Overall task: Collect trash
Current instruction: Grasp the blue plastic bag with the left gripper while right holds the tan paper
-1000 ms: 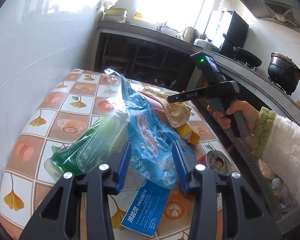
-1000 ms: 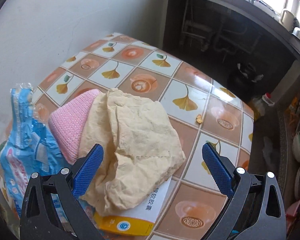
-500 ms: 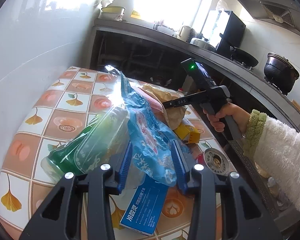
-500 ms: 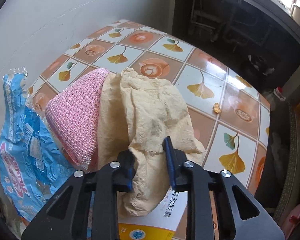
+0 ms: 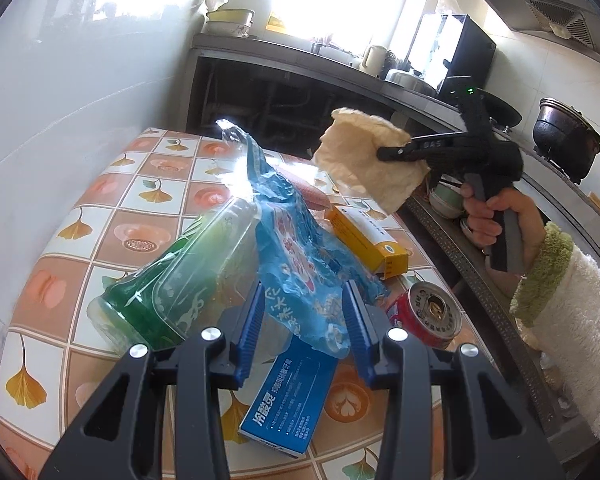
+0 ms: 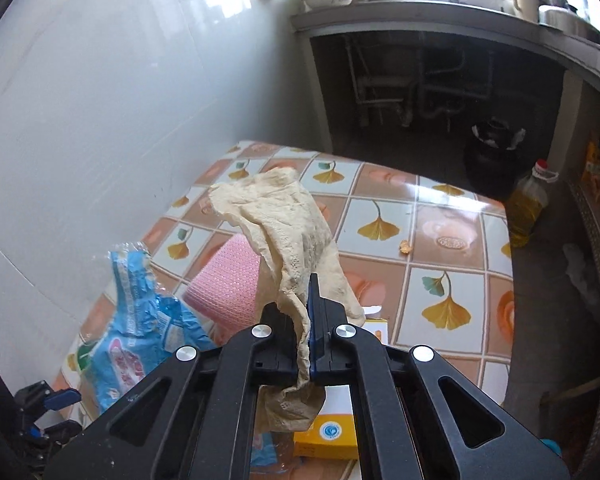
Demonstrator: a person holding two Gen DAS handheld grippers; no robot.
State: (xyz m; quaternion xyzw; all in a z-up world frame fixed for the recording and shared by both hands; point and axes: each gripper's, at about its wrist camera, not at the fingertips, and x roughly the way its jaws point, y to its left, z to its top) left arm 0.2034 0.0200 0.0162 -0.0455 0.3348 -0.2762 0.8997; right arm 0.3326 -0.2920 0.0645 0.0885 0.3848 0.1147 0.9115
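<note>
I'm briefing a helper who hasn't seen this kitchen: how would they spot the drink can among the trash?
Start at the table with the ginkgo-leaf tiles against the white wall, then go to its edge on the kitchen-counter side. The red drink can lies there on its side, just past the blue plastic bag and below the yellow carton. It is the only round metal item, its opened silver top facing the camera.

The right gripper (image 5: 384, 155) bears "DAS" on its side; the blue box (image 5: 288, 398) at six o'clock carries Chinese print (too small to read surely).
</note>
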